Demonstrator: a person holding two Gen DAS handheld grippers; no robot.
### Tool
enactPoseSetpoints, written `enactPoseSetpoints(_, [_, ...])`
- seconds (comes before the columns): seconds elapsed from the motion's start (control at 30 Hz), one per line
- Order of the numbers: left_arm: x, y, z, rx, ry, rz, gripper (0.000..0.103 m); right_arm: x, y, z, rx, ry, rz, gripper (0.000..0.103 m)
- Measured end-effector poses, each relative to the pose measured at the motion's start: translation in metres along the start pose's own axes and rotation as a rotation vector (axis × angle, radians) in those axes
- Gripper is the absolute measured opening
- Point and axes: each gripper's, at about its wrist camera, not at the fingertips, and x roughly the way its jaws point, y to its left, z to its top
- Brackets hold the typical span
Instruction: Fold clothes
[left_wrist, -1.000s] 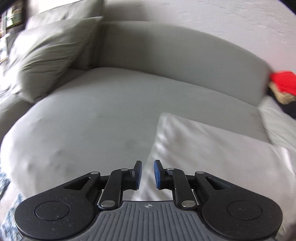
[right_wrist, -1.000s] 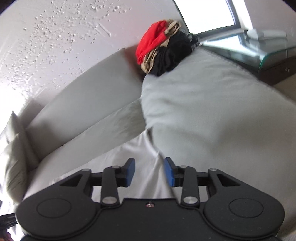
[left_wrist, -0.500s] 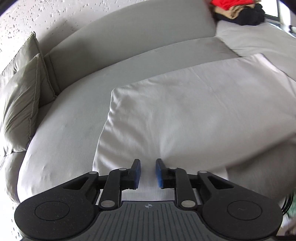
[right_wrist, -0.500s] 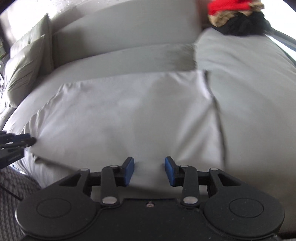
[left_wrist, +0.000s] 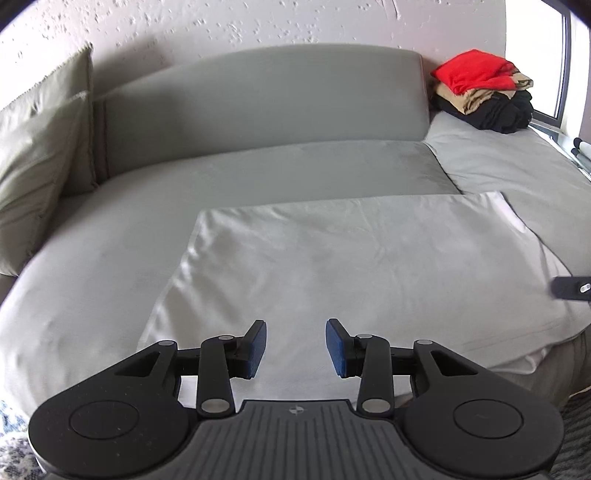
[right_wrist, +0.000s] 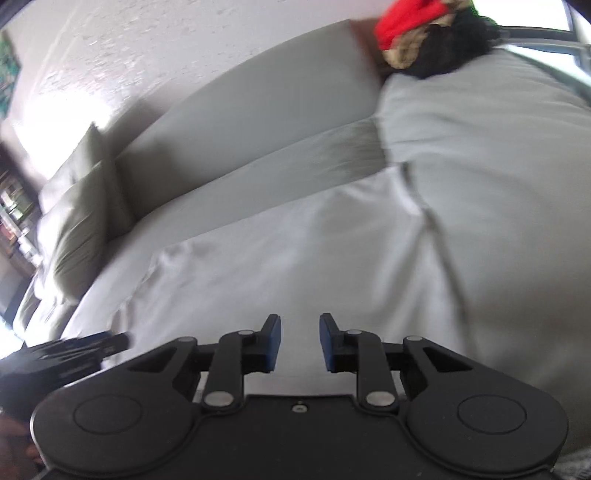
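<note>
A grey sofa (left_wrist: 258, 206) fills the room in front of me, and everything sits in relation to it. At its left end two olive-grey cushions (left_wrist: 40, 155) lean against the backrest and arm. Spread flat across the middle of the sofa seat lies a pale, off-white cloth (left_wrist: 351, 266), a broad rectangle with soft wrinkles; its near edge reaches the sofa's front edge and its right corner laps onto the lighter seat section at the right. The left gripper (left_wrist: 295, 347) hovers over the near left part of that cloth at the sofa's front, its blue-padded jaws spread wide with nothing between them. The right gripper (right_wrist: 300, 341) hangs over the cloth's near edge further to the right, jaws parted with a clear gap and empty; its own view is blurred. From the left camera a dark tip of it shows at the far right, above the cloth. At the back right corner of the sofa, next to the window, sits a stack of clothes (left_wrist: 484, 96): red on top, tan below, black underneath
</note>
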Motion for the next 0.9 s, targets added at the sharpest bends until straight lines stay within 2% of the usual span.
enactPoseSetpoints(0.1, [0.006, -0.013, -0.001, 0.032, 0.038, -0.005, 0.037, 0.013, 0.020, -0.001, -0.075, 0.034, 0.025, 0.024])
enactPoseSetpoints(0.2, [0.008, -0.021, -0.005, 0.068, 0.071, -0.009, 0.037, 0.027, 0.030, -0.012, -0.122, 0.098, -0.020, 0.023])
enactPoseSetpoints(0.3, [-0.002, -0.020, -0.012, 0.098, 0.070, -0.014, 0.037, 0.018, 0.031, -0.020, -0.139, 0.101, -0.026, 0.023])
enactPoseSetpoints(0.37, [-0.011, -0.016, -0.017, 0.100, 0.064, -0.031, 0.037, 0.004, 0.024, -0.026, -0.106, 0.111, -0.009, 0.023])
enactPoseSetpoints(0.43, [-0.021, -0.006, -0.021, 0.070, 0.044, -0.060, 0.037, -0.011, 0.011, -0.034, -0.018, 0.102, 0.027, 0.025])
enactPoseSetpoints(0.53, [-0.029, 0.007, -0.021, 0.016, -0.006, -0.056, 0.037, -0.029, -0.011, -0.044, 0.152, 0.076, 0.102, 0.033])
enactPoseSetpoints(0.57, [-0.029, 0.010, -0.019, -0.006, -0.017, -0.050, 0.037, -0.032, -0.021, -0.047, 0.238, 0.062, 0.146, 0.034])
enactPoseSetpoints(0.63, [-0.027, 0.017, -0.015, -0.063, -0.011, -0.052, 0.037, -0.031, -0.040, -0.056, 0.445, 0.038, 0.247, 0.047])
enactPoseSetpoints(0.7, [-0.023, 0.020, -0.011, -0.106, 0.003, -0.067, 0.037, -0.024, -0.058, -0.068, 0.664, 0.020, 0.341, 0.048])
enactPoseSetpoints(0.8, [-0.020, 0.018, -0.008, -0.138, 0.010, -0.087, 0.038, -0.010, -0.070, -0.086, 0.874, 0.013, 0.375, 0.047])
enactPoseSetpoints(0.9, [-0.018, 0.016, -0.004, -0.169, 0.018, -0.107, 0.038, 0.001, -0.071, -0.095, 0.961, 0.021, 0.375, 0.045])
